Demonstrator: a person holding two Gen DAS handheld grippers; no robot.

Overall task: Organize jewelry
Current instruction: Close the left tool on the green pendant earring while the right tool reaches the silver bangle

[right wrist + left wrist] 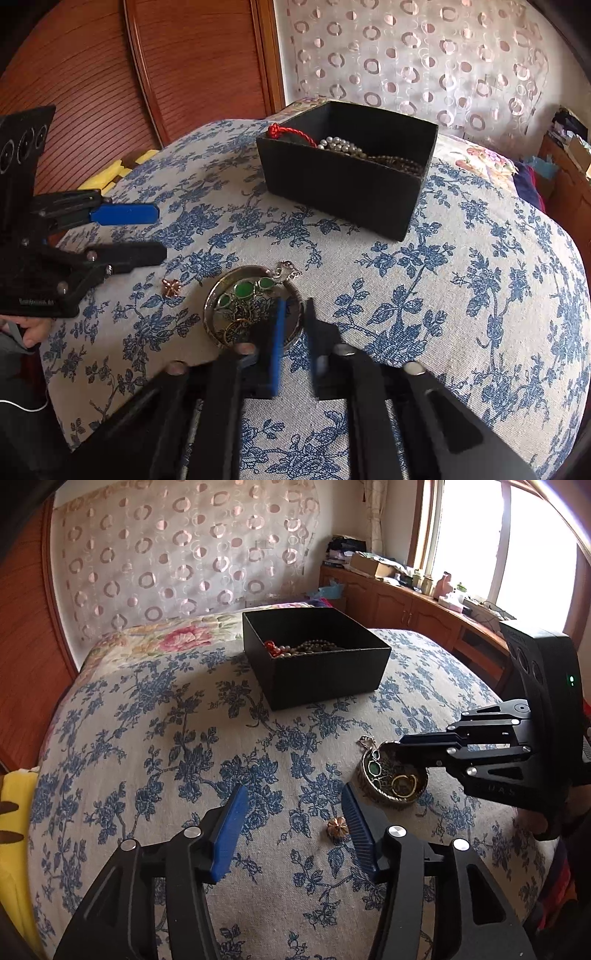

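A small round metal dish (211,301) sits on the blue-flowered bedspread, holding a green-stone bracelet (244,290) and a gold ring (404,784). A silver chain (289,267) hangs over its far rim. My right gripper (295,308) is shut on the dish's right rim, one pad inside and one outside; from the left wrist view it (400,747) reaches in from the right. A small copper flower-shaped piece (337,829) lies on the cloth left of the dish. My left gripper (293,794) stands open just above that piece, which is close to its right pad. A black box (325,679) behind holds pearls, beads and a red cord.
The bedspread (184,738) rounds off toward its edges. A yellow item (16,812) lies at the bed's left side. Wooden cabinets (402,605) with clutter run under the window on the right. A hand (33,328) holds the left gripper.
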